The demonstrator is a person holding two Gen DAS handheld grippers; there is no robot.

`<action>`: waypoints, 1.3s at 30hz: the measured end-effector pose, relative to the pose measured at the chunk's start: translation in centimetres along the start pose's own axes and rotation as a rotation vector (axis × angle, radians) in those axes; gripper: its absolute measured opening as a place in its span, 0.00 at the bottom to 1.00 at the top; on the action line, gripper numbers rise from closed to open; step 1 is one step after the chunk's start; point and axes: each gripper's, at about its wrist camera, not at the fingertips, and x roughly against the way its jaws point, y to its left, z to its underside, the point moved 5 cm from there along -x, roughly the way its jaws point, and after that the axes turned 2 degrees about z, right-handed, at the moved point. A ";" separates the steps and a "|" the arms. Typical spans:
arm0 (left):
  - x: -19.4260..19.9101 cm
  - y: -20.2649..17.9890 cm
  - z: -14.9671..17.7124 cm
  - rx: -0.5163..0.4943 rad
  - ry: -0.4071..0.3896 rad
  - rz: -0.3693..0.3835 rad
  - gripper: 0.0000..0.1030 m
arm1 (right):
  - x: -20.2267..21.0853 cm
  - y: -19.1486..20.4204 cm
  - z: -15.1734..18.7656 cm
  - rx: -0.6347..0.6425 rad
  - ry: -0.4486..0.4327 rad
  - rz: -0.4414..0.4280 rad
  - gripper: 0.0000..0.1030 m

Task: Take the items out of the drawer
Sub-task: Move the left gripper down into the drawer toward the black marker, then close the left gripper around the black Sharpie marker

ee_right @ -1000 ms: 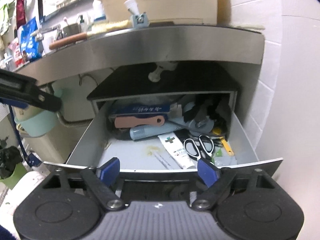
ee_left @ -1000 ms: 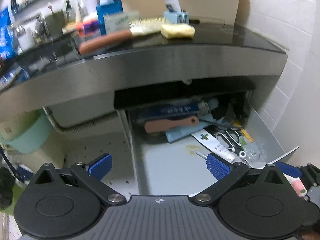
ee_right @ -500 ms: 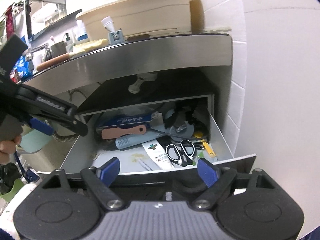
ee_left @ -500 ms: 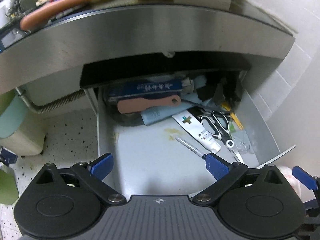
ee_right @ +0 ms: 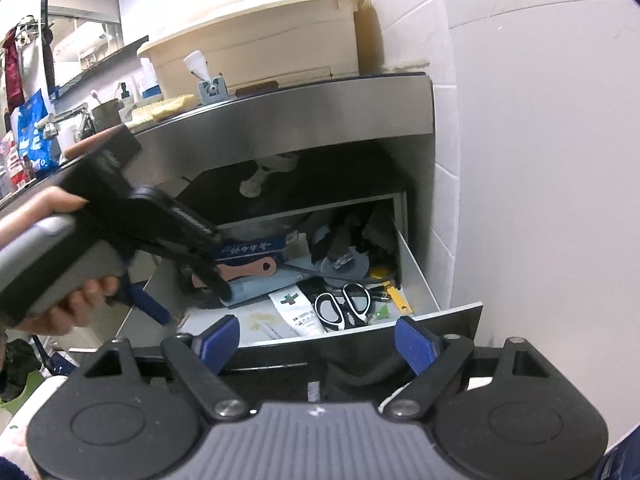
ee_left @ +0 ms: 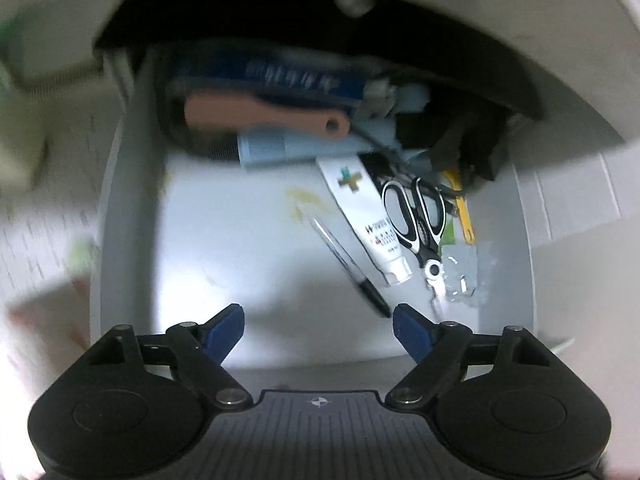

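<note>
The grey drawer (ee_left: 224, 240) stands pulled open under a steel counter. Inside lie a pink-handled tool (ee_left: 264, 118), a blue box (ee_left: 288, 76), a white tube (ee_left: 364, 216), black-and-white scissors (ee_left: 416, 216), a pen (ee_left: 352, 268) and a yellow tool (ee_left: 464, 216). My left gripper (ee_left: 318, 328) is open and empty, over the drawer's front part, near the pen's tip. My right gripper (ee_right: 318, 338) is open and empty, outside the drawer front (ee_right: 448, 316). The left gripper (ee_right: 192, 256) shows in the right wrist view, reaching in from the left.
A cream tub (ee_right: 256, 48), a sponge (ee_right: 172, 104) and a small blue holder (ee_right: 210, 90) sit on the counter (ee_right: 304, 124). A white tiled wall (ee_right: 520, 160) closes the right side. Black clutter (ee_left: 460, 140) fills the drawer's back right corner.
My left gripper has dropped down and forward into the open drawer, close above its floor. My right gripper has drawn back and to the right, away from the drawer front.
</note>
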 end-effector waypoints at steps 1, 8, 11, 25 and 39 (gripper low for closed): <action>-0.7 0.1 -0.2 0.042 0.024 0.009 0.78 | 0.0 -0.1 0.0 -0.003 0.001 -0.002 0.82; -5.3 -0.6 -1.2 0.175 0.140 -0.034 0.62 | 0.0 -0.7 0.3 -0.023 0.006 -0.017 0.82; -6.7 -1.1 -1.3 0.219 0.177 -0.040 0.60 | -0.1 -0.9 0.4 -0.033 0.008 -0.023 0.82; -11.9 -1.2 -3.0 0.493 0.224 -0.148 0.38 | -0.4 -2.4 1.1 -0.090 0.017 -0.033 0.82; -13.5 -3.2 -3.8 0.436 0.229 -0.256 0.11 | -0.2 -3.4 1.1 -0.122 0.008 -0.033 0.82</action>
